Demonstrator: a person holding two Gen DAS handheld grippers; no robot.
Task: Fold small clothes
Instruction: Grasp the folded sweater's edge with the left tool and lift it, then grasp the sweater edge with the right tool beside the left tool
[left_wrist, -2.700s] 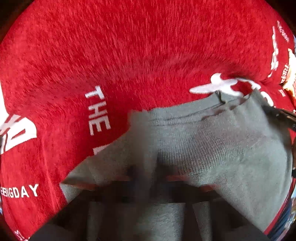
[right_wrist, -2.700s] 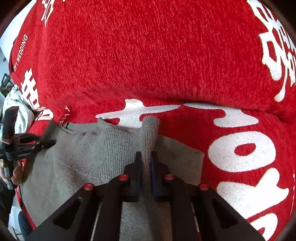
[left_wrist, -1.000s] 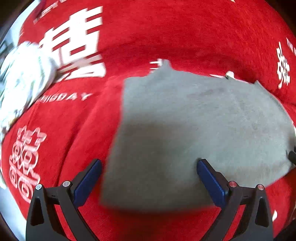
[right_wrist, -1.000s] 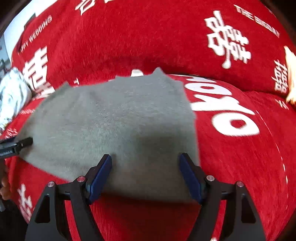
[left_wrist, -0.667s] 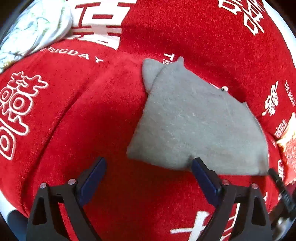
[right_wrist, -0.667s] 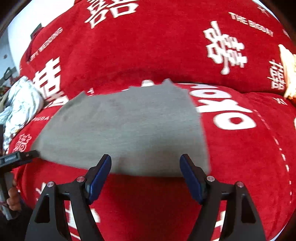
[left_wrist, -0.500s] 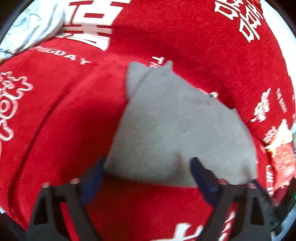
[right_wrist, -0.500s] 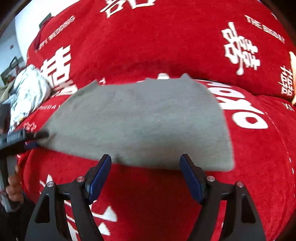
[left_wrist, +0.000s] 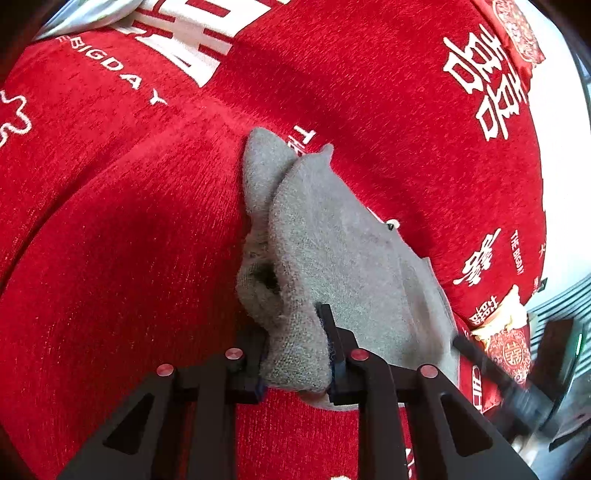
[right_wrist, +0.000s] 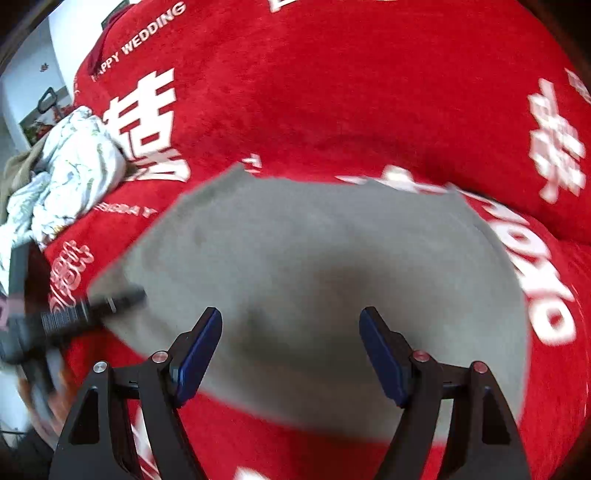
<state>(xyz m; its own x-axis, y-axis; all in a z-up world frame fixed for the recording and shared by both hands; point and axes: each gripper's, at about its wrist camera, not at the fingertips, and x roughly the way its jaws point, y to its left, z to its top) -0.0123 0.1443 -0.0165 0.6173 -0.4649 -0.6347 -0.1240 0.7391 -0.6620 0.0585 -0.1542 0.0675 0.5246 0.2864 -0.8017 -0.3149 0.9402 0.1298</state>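
Observation:
A small grey knit garment (left_wrist: 343, 258) lies folded on the red sofa cover (left_wrist: 129, 240). In the left wrist view my left gripper (left_wrist: 295, 354) has its jaws closing on the garment's near corner, and the cloth is bunched up between the pads. In the right wrist view, which is blurred, the garment (right_wrist: 314, 251) spreads flat. My right gripper (right_wrist: 291, 321) hovers over its near edge, open, with nothing pinched. The left gripper (right_wrist: 110, 301) shows as a dark bar at the garment's left corner.
A crumpled white patterned cloth (right_wrist: 70, 173) lies at the sofa's left end. Red and gold packets (left_wrist: 506, 343) sit past the garment's right side. The sofa's backrest (right_wrist: 332, 92) rises behind the garment, with white lettering across the red cover.
The left gripper's jaws went from wide apart to pinching the garment's corner, which is now bunched. The right gripper slid over the garment's near edge and stayed open.

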